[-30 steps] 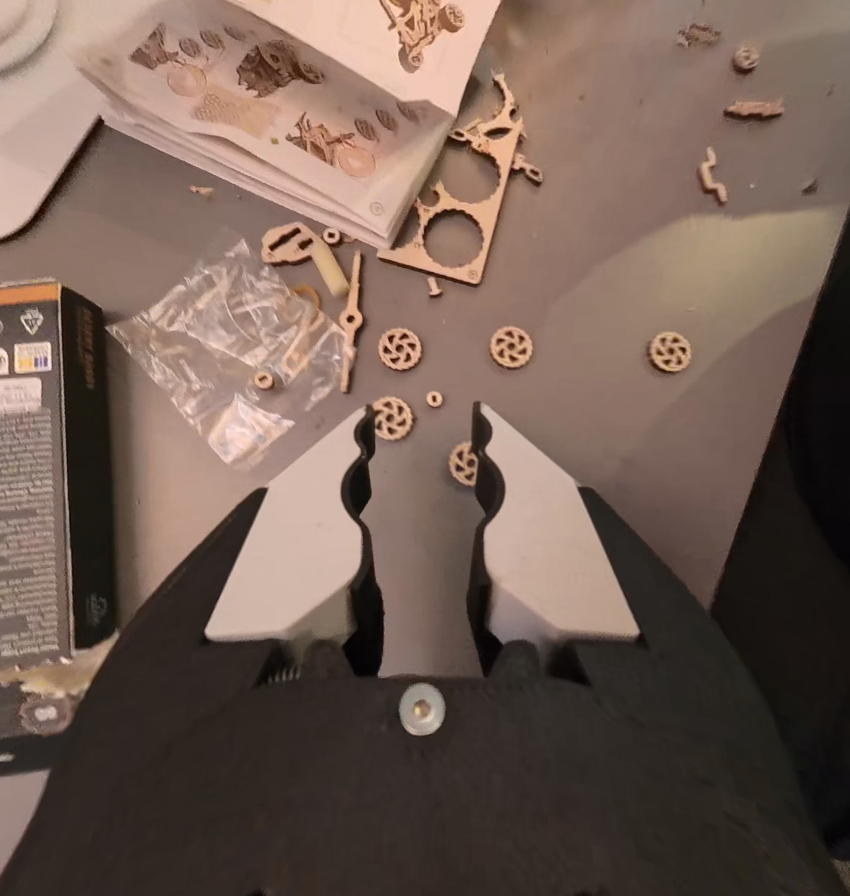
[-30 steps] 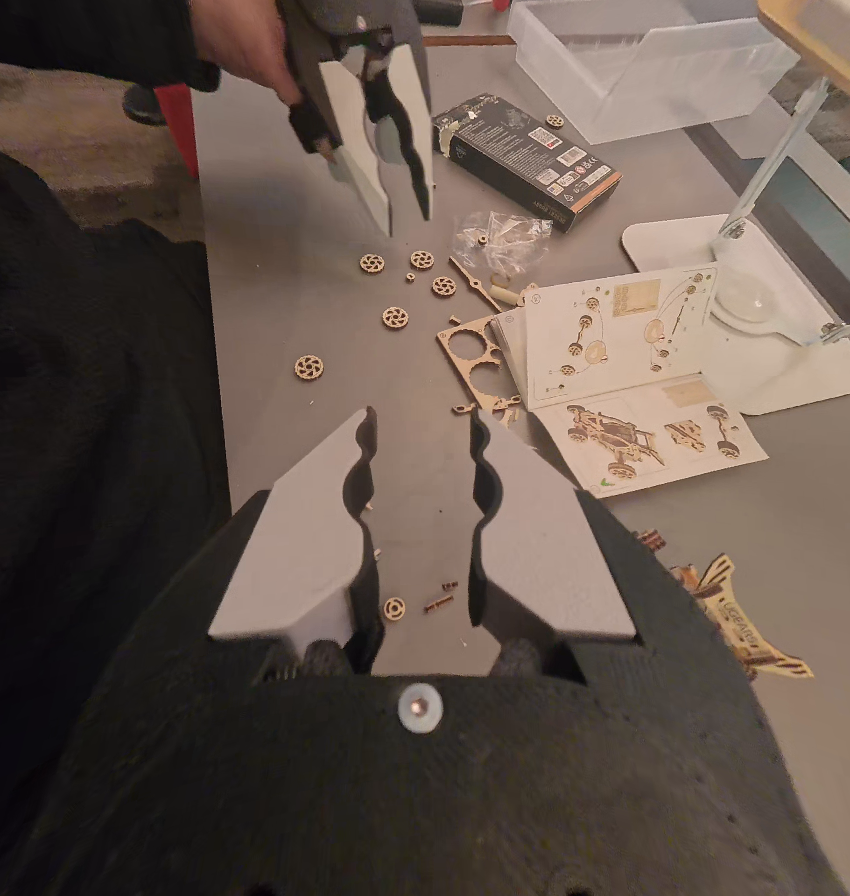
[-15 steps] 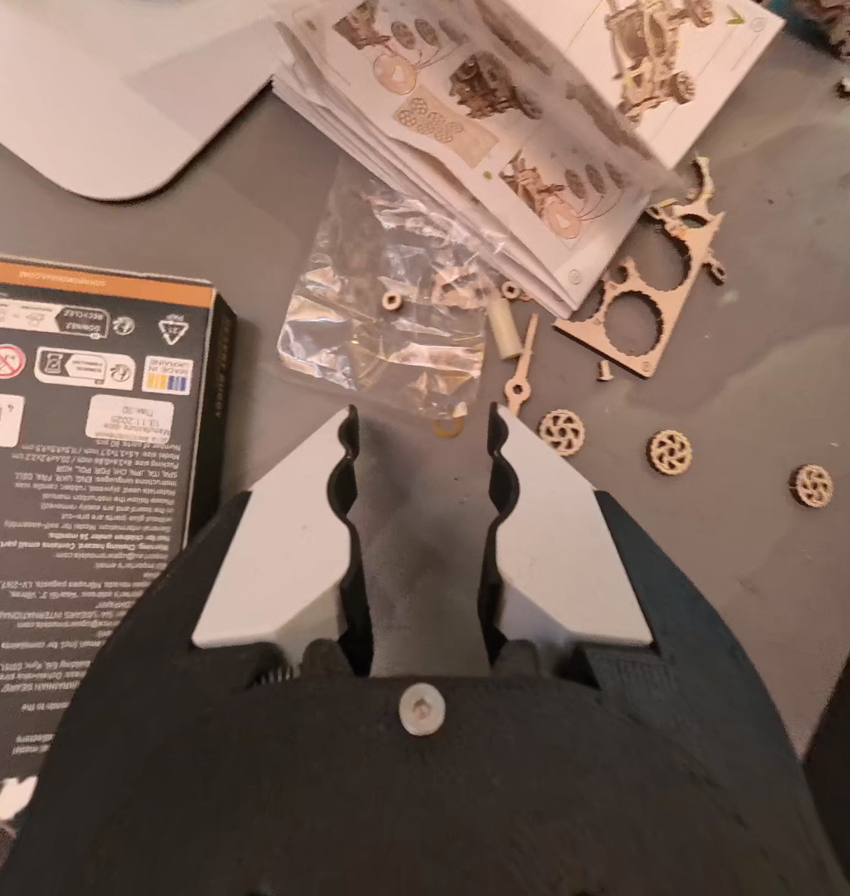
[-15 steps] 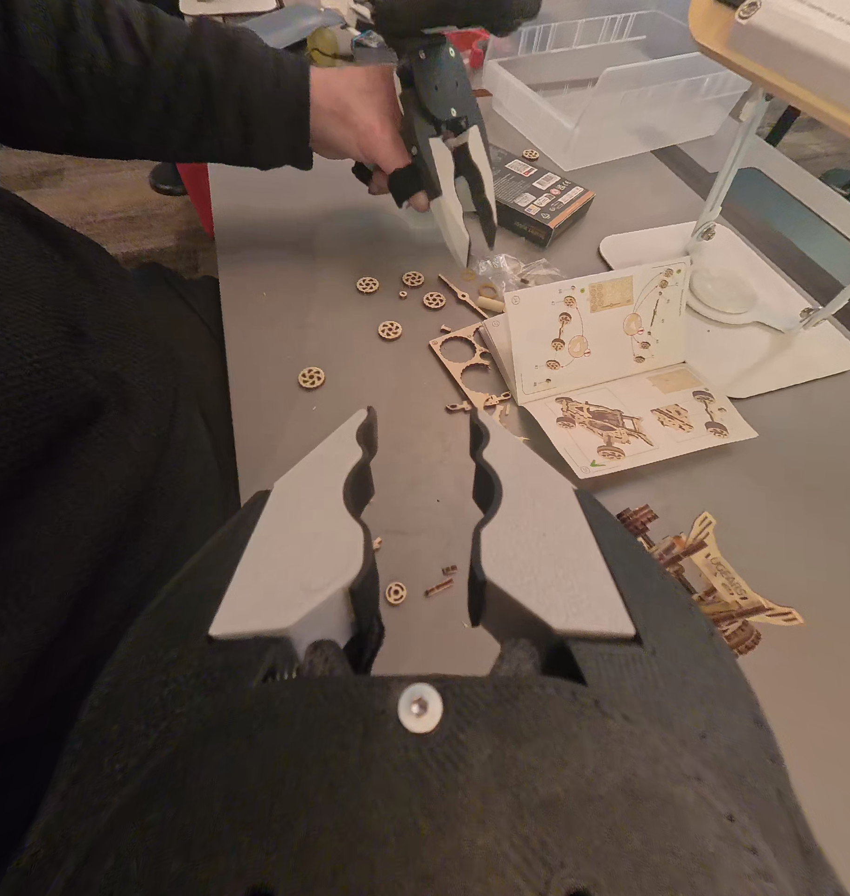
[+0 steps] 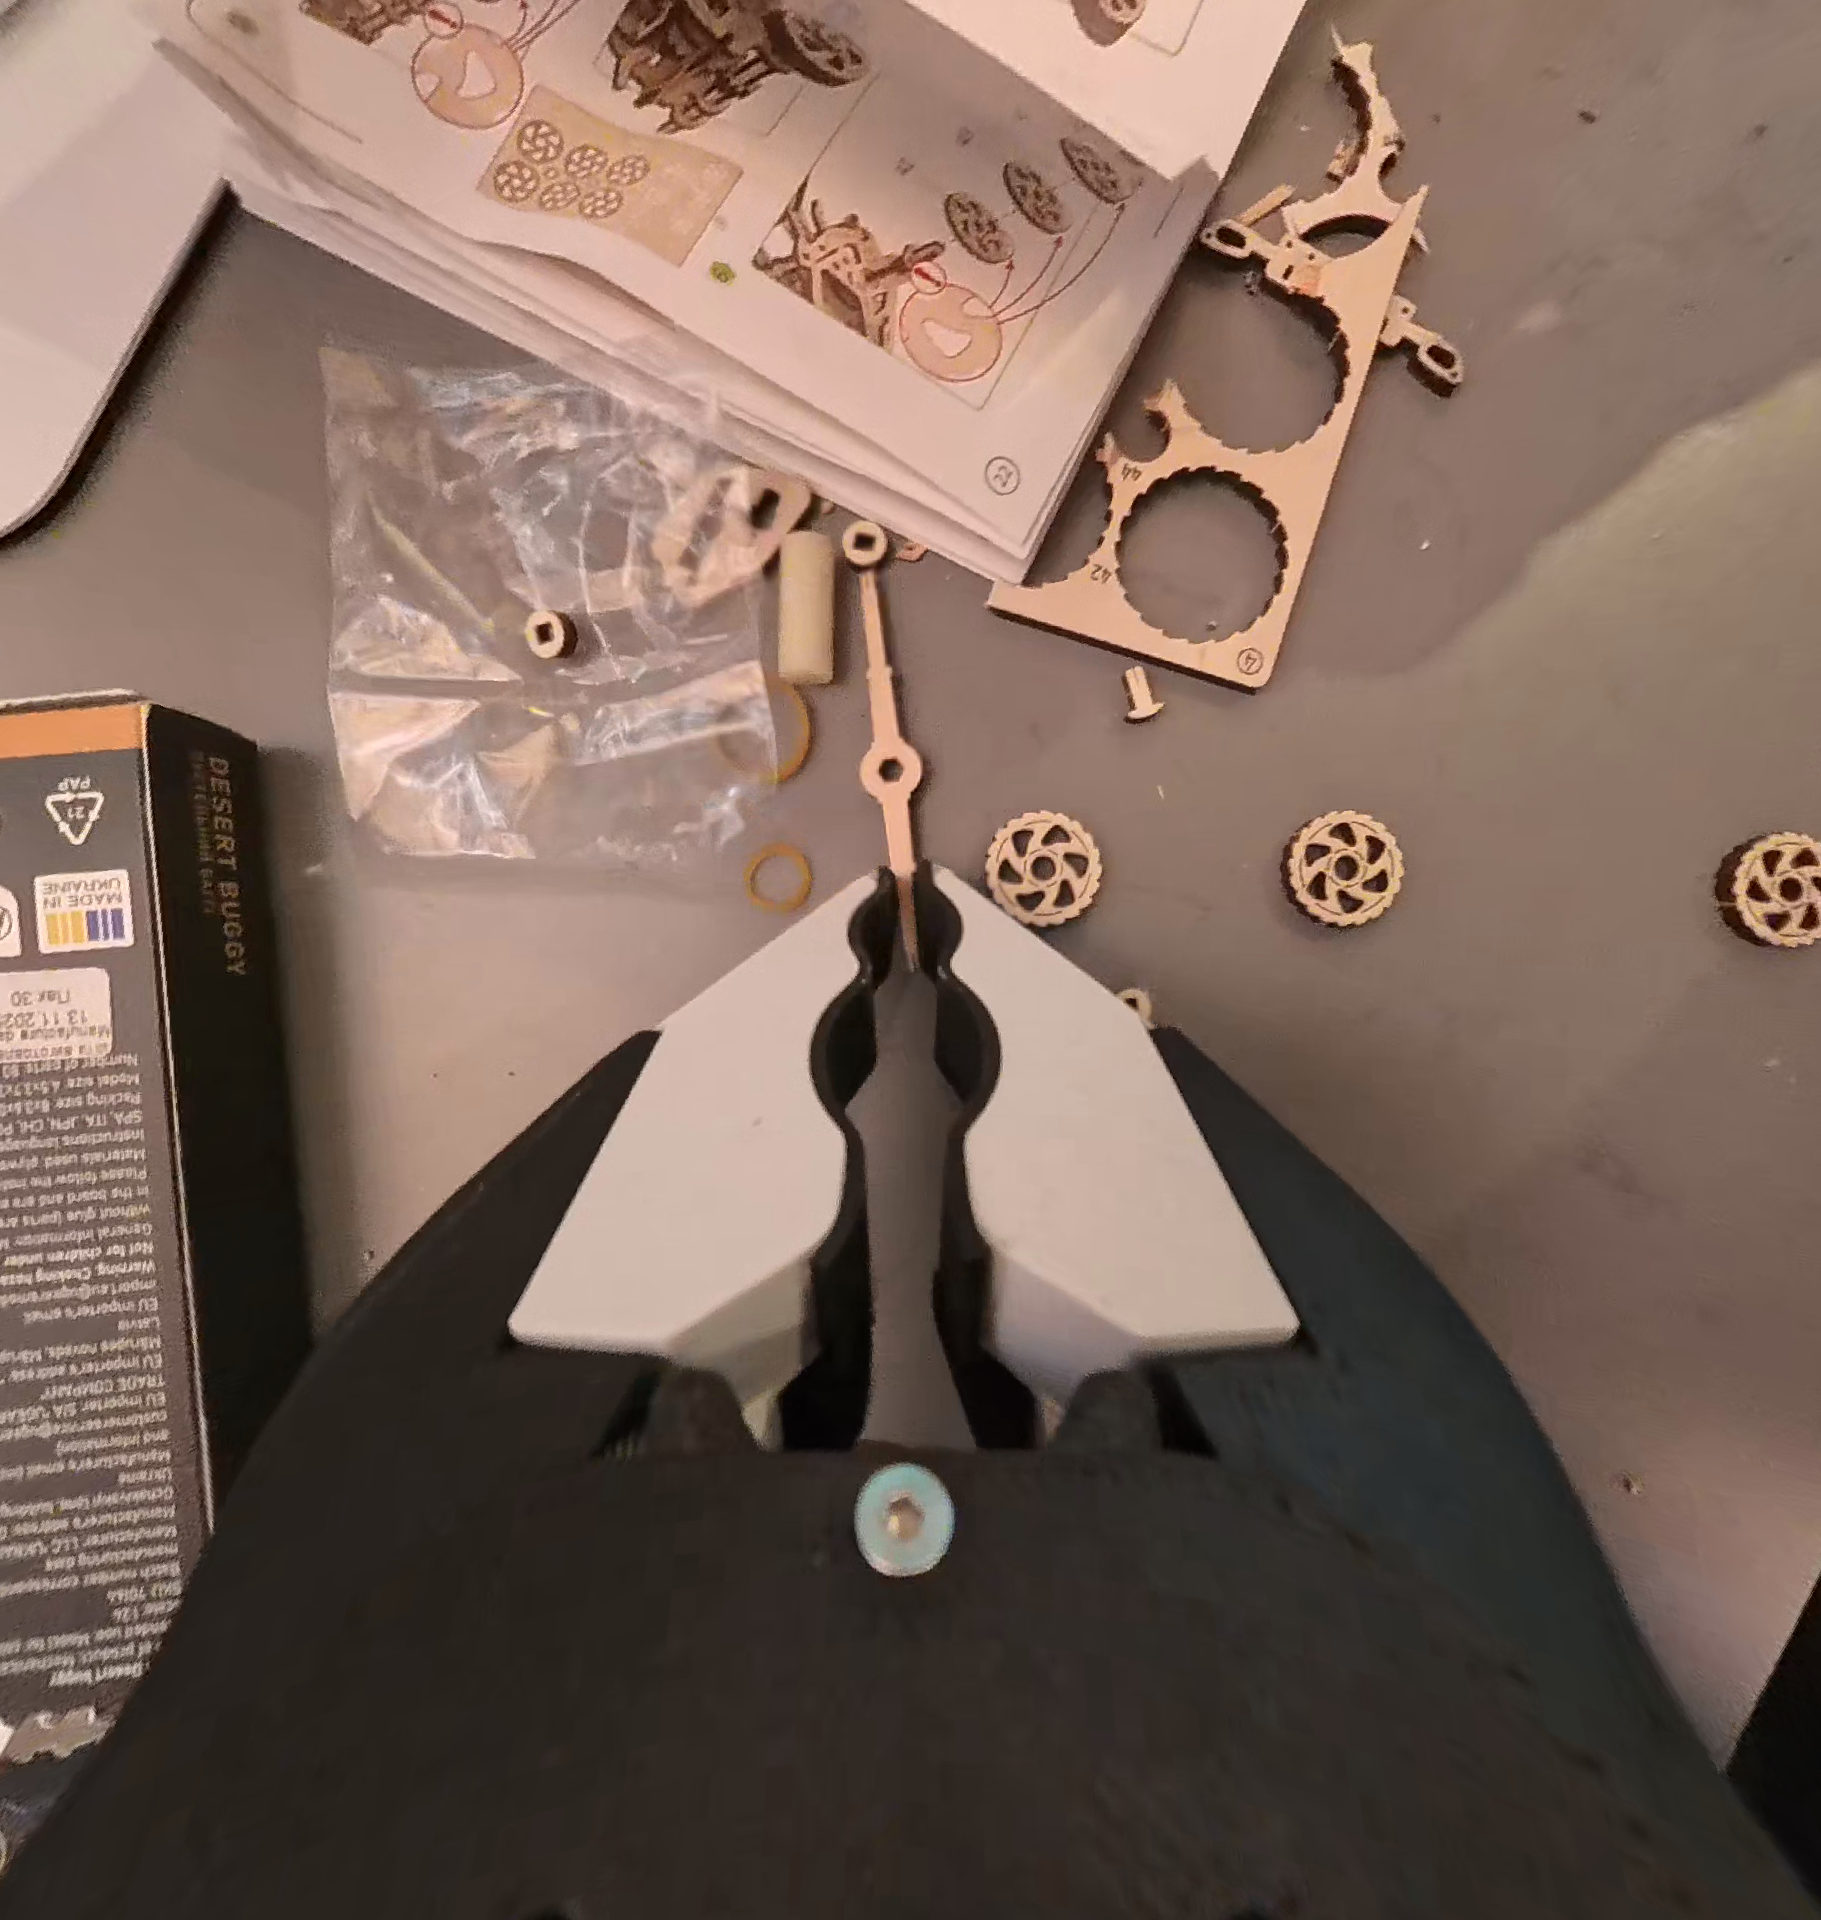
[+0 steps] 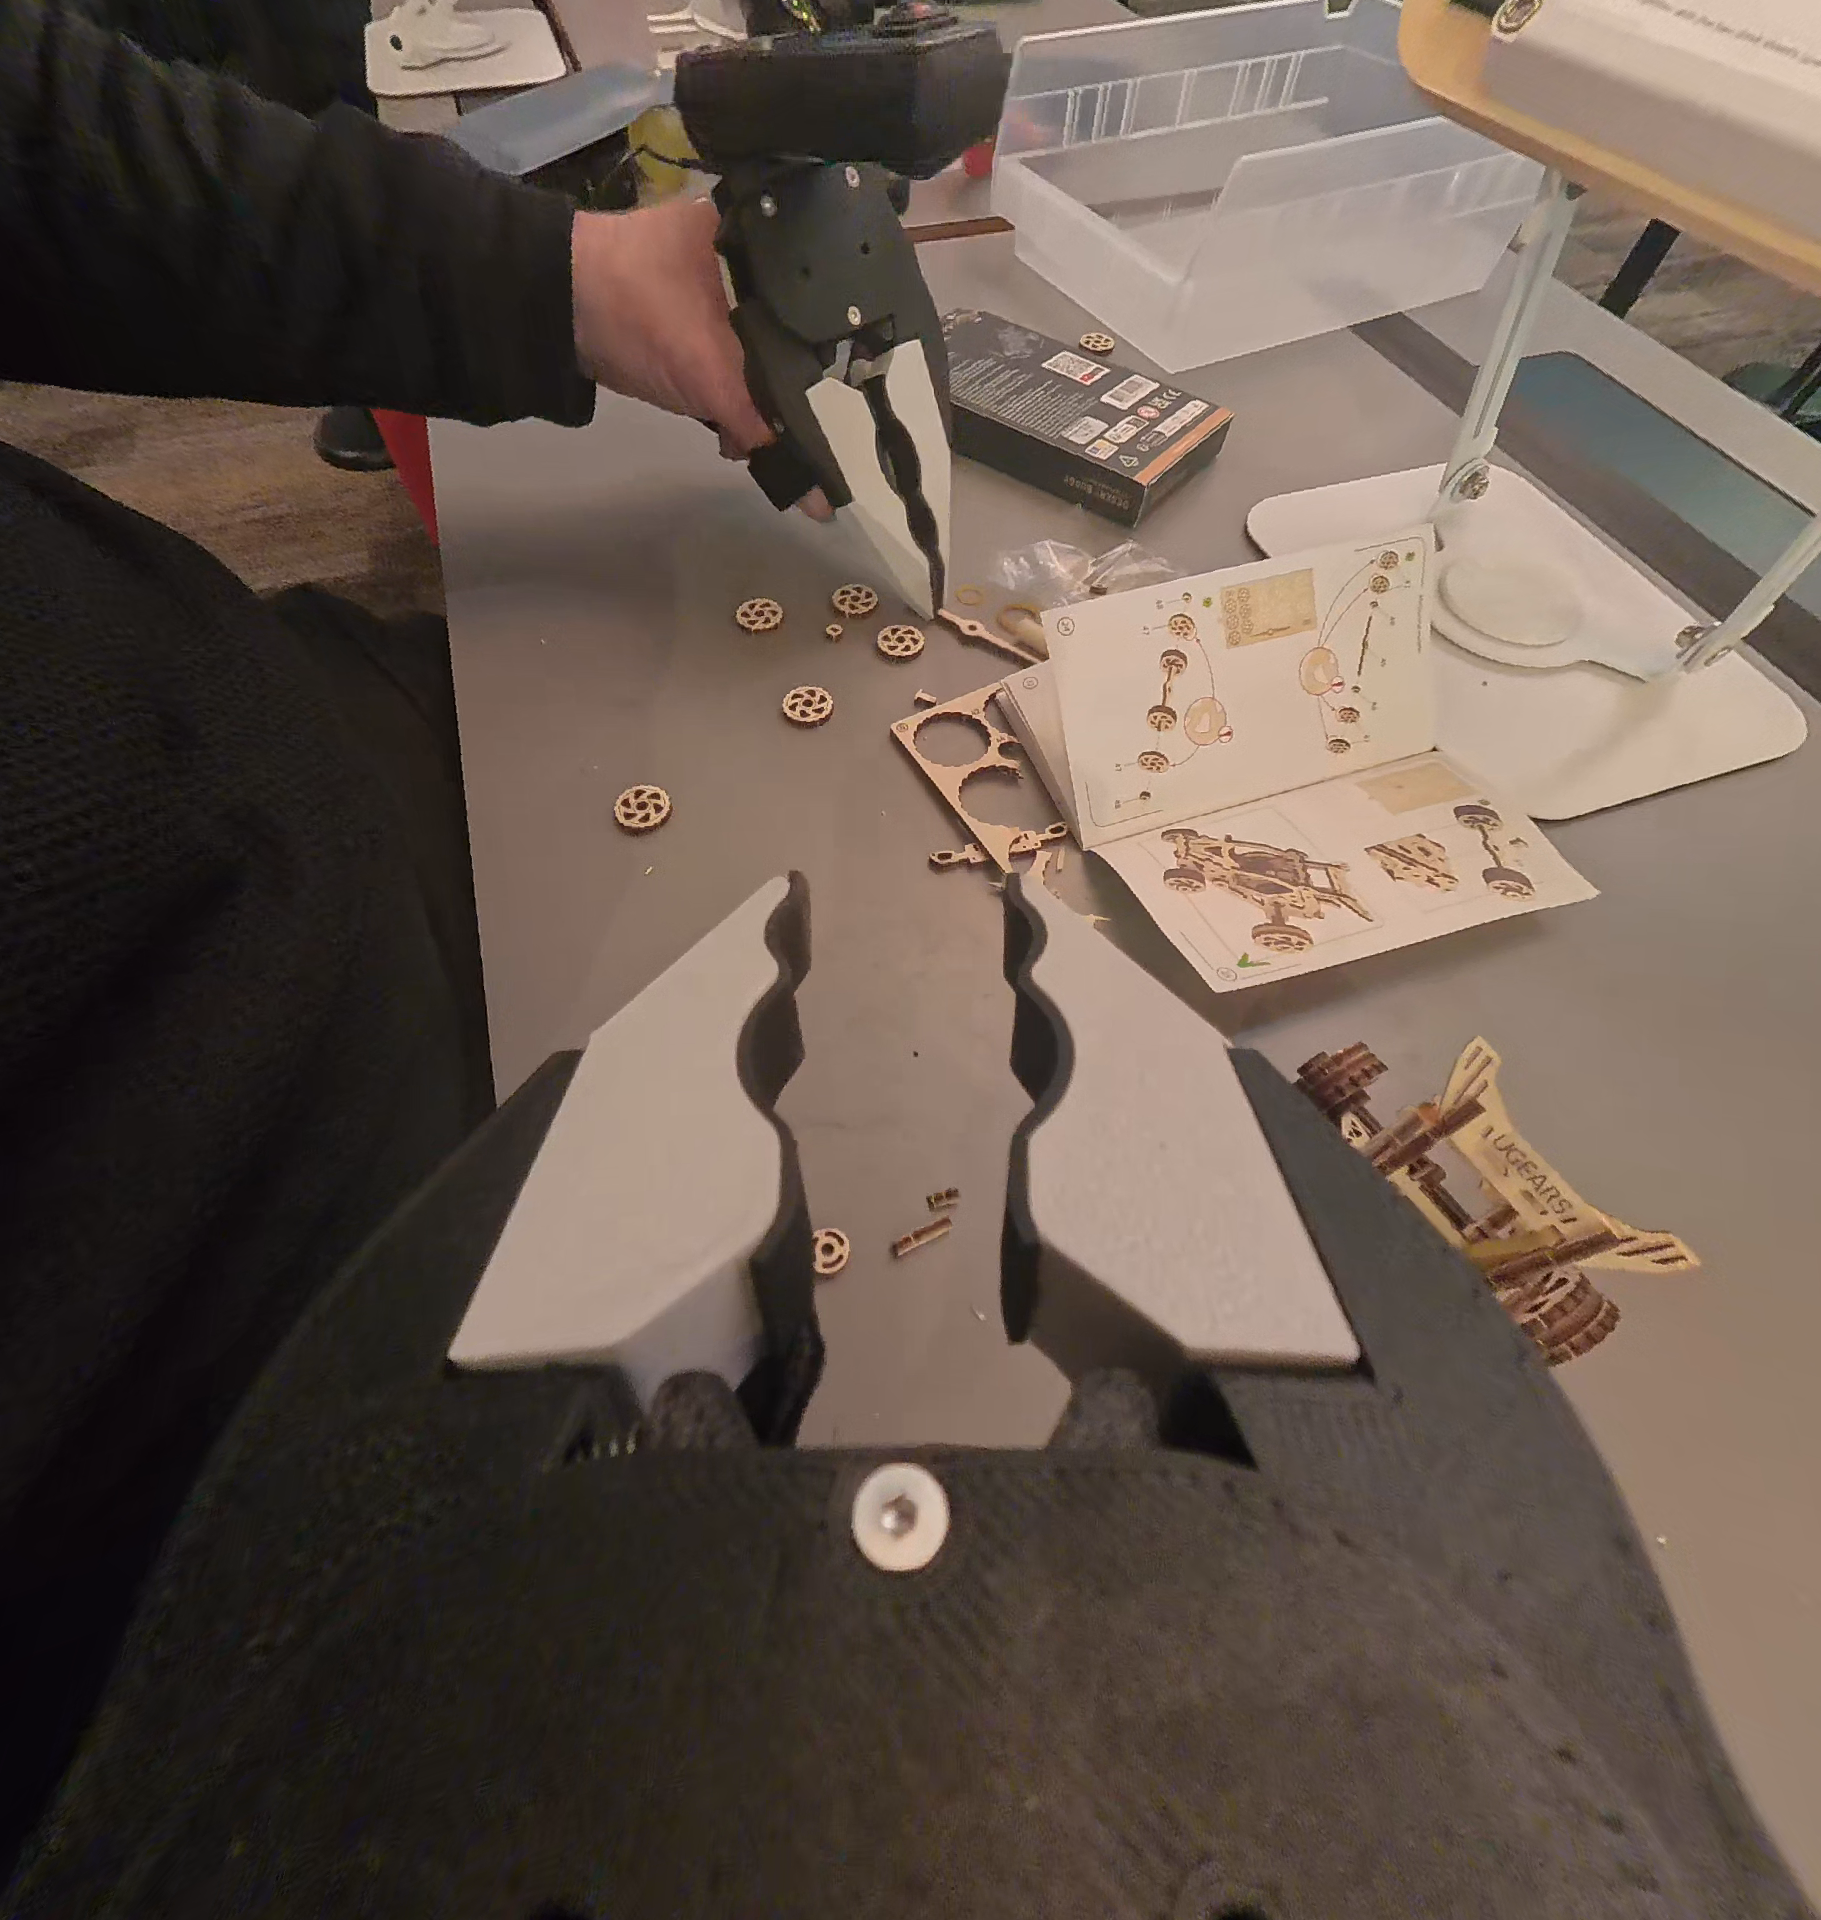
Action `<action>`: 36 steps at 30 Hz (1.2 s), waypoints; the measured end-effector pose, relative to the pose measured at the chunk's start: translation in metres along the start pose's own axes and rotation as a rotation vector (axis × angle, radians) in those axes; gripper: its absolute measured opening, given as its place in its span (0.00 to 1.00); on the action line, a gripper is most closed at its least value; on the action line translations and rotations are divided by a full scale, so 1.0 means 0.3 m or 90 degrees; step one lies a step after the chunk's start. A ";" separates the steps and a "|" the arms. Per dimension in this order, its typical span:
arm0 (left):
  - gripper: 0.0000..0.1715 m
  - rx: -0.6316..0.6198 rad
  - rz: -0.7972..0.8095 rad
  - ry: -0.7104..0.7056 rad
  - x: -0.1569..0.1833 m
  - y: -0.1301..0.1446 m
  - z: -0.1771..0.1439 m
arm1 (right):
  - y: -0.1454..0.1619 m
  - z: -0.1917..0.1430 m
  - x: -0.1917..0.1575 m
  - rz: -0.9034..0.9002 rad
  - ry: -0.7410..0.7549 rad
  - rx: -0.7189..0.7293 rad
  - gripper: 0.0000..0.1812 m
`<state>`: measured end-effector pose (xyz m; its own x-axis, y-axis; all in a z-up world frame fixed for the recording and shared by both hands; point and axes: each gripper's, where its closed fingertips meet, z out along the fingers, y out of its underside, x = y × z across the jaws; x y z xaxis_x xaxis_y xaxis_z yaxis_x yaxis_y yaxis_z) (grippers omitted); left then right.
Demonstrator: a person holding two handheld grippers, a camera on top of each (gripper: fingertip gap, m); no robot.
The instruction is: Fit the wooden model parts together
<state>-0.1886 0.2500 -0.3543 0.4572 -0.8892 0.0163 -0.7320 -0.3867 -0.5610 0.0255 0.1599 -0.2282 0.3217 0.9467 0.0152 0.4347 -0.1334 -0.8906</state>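
Note:
My left gripper (image 5: 904,902) is shut on the near end of a thin wooden axle rod (image 5: 885,717) that lies on the grey table, with a ring partway along it. In the right wrist view the left gripper (image 6: 932,603) points down at the same rod (image 6: 979,634). Wooden wheels (image 5: 1044,869) (image 5: 1343,867) (image 5: 1787,902) lie to the right of the tips. My right gripper (image 6: 904,904) is open and empty above the table. A partly built wooden buggy (image 6: 1488,1195) lies to its right.
An open instruction booklet (image 5: 781,208) (image 6: 1280,748), a punched wooden sheet (image 5: 1218,499), a clear plastic bag (image 5: 532,623), rubber rings (image 5: 778,878), a black box (image 5: 75,1143) and a white lamp base (image 6: 1571,665) crowd the table. A clear bin (image 6: 1249,177) stands at the back. The left gripper's tips are roughly 25 cm from the right gripper's. The partly built wooden buggy (image 6: 1488,1195) sits 12 cm or so from the ends of my right fingers.
My left gripper moved left and down toward the bag and rod, opened wider, then closed its tips on the rod's end. The right gripper stayed open and nearly still.

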 end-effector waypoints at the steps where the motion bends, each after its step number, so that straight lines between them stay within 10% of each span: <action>1: 0.00 0.002 0.008 -0.003 0.004 0.001 0.000 | 0.002 0.000 0.003 0.001 0.001 0.000 0.20; 13: 0.00 0.127 -0.045 0.008 0.057 -0.065 -0.126 | 0.004 0.034 0.003 -0.016 -0.003 -0.014 0.22; 22: 0.00 0.254 -0.007 0.126 0.301 -0.254 -0.262 | -0.072 0.095 0.018 0.014 -0.066 0.051 0.20; 36: 0.00 0.180 -0.061 0.372 0.491 -0.418 -0.147 | -0.087 0.183 0.015 -0.368 0.057 0.012 0.20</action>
<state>-0.0516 0.1566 -0.2450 0.1055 -0.8709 0.4800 -0.5041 -0.4629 -0.7291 -0.0305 0.1838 -0.2298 0.1070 0.8352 0.5395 0.5463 0.4040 -0.7337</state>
